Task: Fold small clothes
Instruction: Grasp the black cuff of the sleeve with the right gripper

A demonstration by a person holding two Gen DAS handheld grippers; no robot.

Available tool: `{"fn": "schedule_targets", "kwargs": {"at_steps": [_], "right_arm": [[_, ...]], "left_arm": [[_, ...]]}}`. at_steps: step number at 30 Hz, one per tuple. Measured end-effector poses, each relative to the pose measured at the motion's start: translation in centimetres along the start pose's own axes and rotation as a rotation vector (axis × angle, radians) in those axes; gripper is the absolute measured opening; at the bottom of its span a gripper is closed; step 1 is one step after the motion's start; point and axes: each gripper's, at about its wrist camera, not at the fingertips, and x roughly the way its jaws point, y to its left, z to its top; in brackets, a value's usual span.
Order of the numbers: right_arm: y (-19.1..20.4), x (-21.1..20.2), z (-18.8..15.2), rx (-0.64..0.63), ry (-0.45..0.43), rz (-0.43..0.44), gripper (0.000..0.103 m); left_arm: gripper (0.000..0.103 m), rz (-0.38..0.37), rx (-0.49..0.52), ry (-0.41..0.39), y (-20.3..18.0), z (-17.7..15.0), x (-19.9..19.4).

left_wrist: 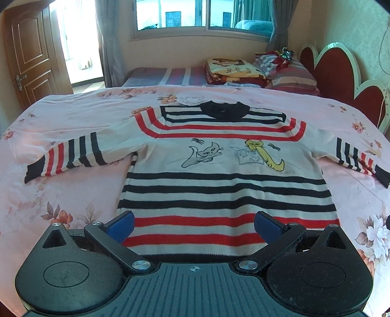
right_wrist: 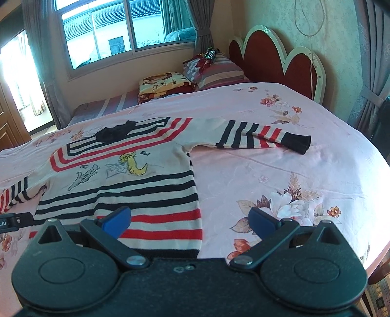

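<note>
- The sweater (left_wrist: 226,165) lies flat, front up, on the pink flowered bedspread (left_wrist: 73,195), both sleeves stretched out sideways and the black collar (left_wrist: 223,109) pointing away toward the window (left_wrist: 204,14).
- The left tongs (left_wrist: 193,223) hang wide apart over the middle of the hem, holding nothing.
- The right tongs (right_wrist: 189,223) are equally wide apart and empty, straddling the sweater's right side edge near the hem corner.
- The right sleeve's black cuff (right_wrist: 297,142) ends well short of the bed's edge; bare bedspread spreads out on that side.
- The left sleeve (left_wrist: 73,156) also has open bedspread around it.
- Folded blankets (left_wrist: 231,70) and pillows (left_wrist: 290,73) sit well beyond the collar, by the red headboard (left_wrist: 341,73).
</note>
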Motion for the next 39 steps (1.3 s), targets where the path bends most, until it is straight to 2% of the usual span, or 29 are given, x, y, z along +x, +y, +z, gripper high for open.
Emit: {"fn": "schedule_targets", "kwargs": {"at_steps": [12,18,20,22,29,35,36,38,39], "right_arm": [[-6.3,10.2,6.0,0.063,0.001,-0.034,0.1],[-10.2,15.0,8.1,0.12,0.021,-0.073,0.098],[-11.6,16.8,8.8,0.149,0.035,-0.073,0.093],[-13.0,18.4,9.5,0.195,0.056,-0.068,0.08],[-17.3,23.6,11.3,0.37,0.096,-0.051,0.08],[-19.6,25.9,12.9,0.461,0.046,-0.055,0.081],[-19.9,26.2,13.2,0.476,0.029,-0.061,0.079],[-20.6,26.6,13.8,0.503,-0.009,-0.079,0.068],[-20.9,26.8,14.0,0.514,-0.021,-0.09,0.053]], "left_arm": [[0.103,0.033,-0.01,0.024,-5.6,4.5,8.7],[0.103,0.046,-0.01,0.072,-8.2,5.9,13.1],[0.103,0.049,-0.018,0.085,-8.8,6.4,14.3],[0.103,0.054,-0.023,0.089,-9.3,6.8,15.1],[0.103,0.084,-0.026,0.11,-9.7,7.7,17.7],[0.103,0.104,-0.039,0.127,-9.3,8.0,19.2],[0.103,0.105,-0.046,0.127,-9.2,8.0,19.4],[0.103,0.104,-0.053,0.13,-9.0,8.1,19.7],[0.103,0.105,-0.055,0.13,-8.9,8.1,19.9]]}}
